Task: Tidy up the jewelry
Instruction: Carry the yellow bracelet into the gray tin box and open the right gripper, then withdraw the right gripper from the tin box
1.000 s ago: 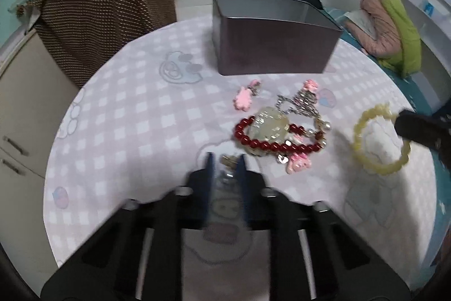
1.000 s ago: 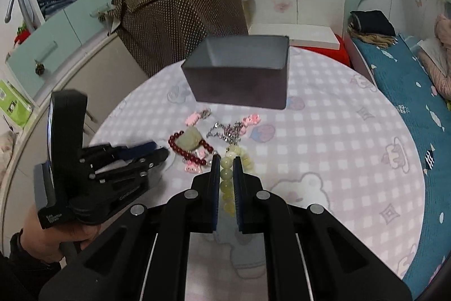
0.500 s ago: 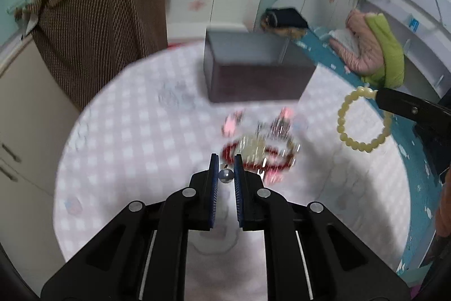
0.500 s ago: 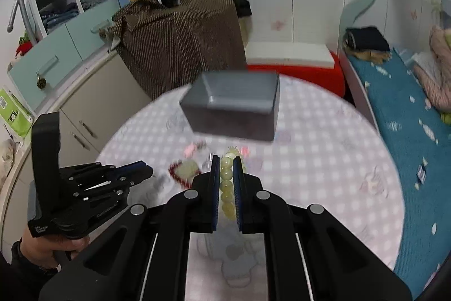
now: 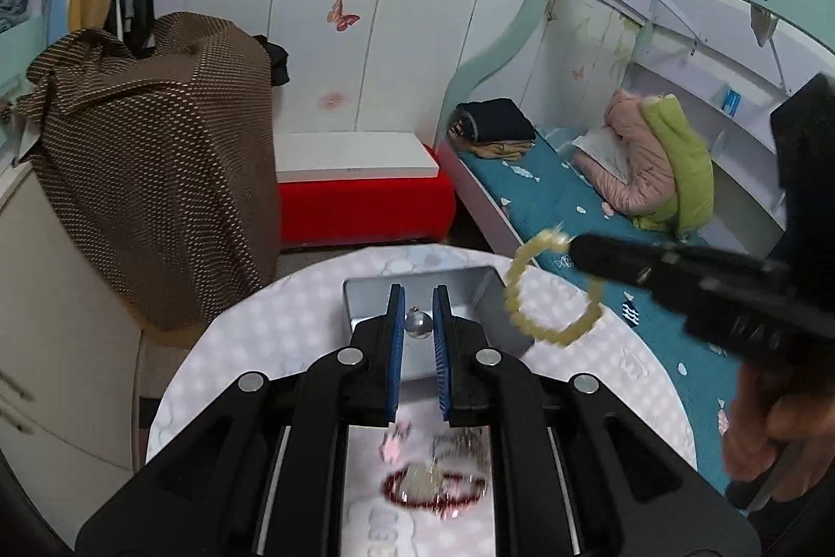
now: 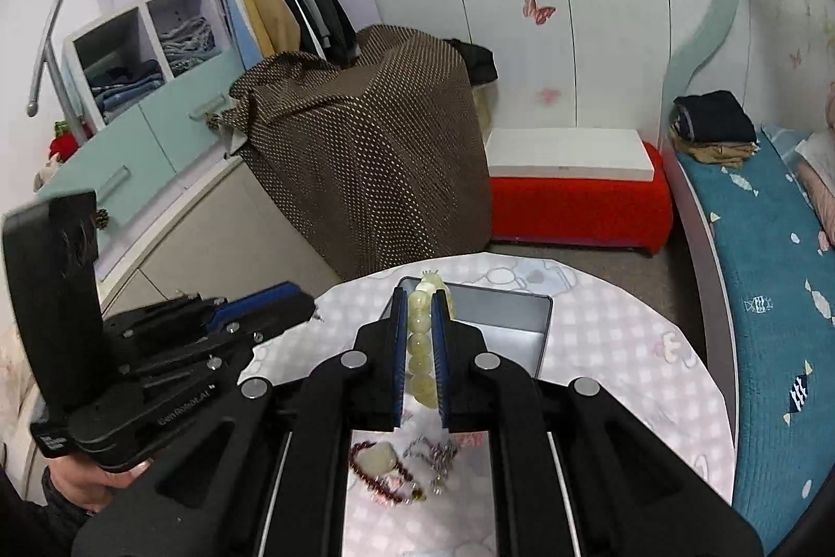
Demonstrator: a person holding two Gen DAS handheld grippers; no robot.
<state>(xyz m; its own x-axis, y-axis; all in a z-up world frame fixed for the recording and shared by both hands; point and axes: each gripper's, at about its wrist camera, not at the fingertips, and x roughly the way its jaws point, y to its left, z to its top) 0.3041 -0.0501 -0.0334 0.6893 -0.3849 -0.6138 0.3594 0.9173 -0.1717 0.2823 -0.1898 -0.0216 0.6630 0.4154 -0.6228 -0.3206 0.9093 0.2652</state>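
Black plastic left gripper (image 5: 418, 326) w/ blue pads, round silver screws, right gripper (image 6: 420, 331) same, dark sleeve

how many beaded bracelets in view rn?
2. The pale yellow-green beaded bracelet is clamped in the right hand-held gripper, lifted near the metal tin. The dark red beaded bracelet lies on the table. Others may be hidden under the grippers.

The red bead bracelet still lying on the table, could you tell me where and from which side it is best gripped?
Grip the red bead bracelet on its near-left arc, coming straight down from above. It lies flat on the table, so only a top approach gets the fingers astride the strand. The pale pendant sits on the ring, and the silver chain crowds its right side.
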